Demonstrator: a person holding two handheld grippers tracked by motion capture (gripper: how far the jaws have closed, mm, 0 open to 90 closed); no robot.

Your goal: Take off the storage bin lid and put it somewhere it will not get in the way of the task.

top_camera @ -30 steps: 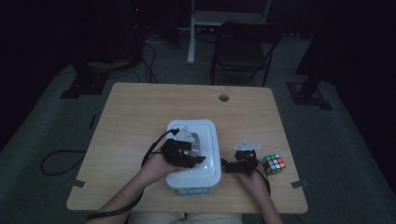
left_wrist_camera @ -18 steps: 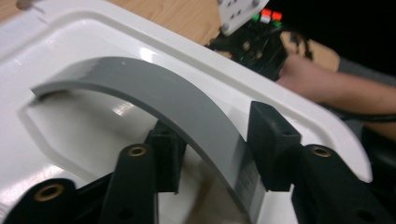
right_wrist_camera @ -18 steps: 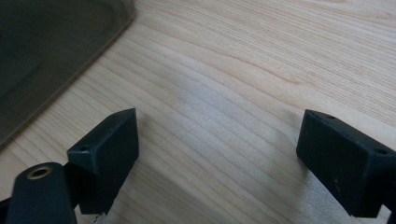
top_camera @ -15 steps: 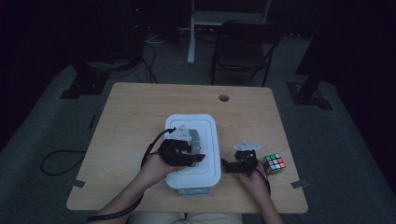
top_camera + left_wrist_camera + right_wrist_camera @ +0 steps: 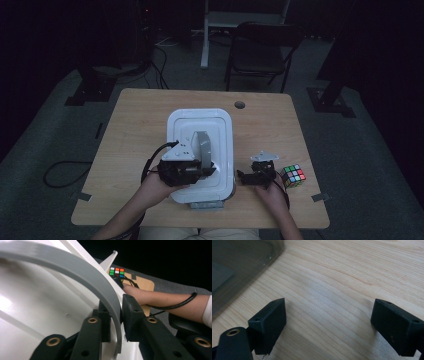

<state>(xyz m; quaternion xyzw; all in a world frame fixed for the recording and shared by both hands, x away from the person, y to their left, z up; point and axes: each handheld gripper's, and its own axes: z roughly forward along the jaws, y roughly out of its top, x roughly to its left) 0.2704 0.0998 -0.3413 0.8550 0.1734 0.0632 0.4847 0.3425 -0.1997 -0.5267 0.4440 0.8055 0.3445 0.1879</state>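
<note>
Lifting the lid [image 5: 201, 150]: left gripper [image 5: 192, 169] has just clamped its handle [image 5: 82, 282], right gripper [image 5: 328, 325] idles wide open on the table [image 5: 135, 140]. Next I'd guess raise it straight and clear the bin [image 5: 234, 267].

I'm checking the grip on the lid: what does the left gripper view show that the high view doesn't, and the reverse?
Left gripper view alone: the jaws have just been closing and now pinch the grey handle from both sides, pads pressed against it, over the white lid.

High view alone: the whole table, the right gripper apart from the lid with nothing between its jaws, and a chair behind.

Both: the lid, its handle, the left gripper, the cube and the person's right forearm.
</note>
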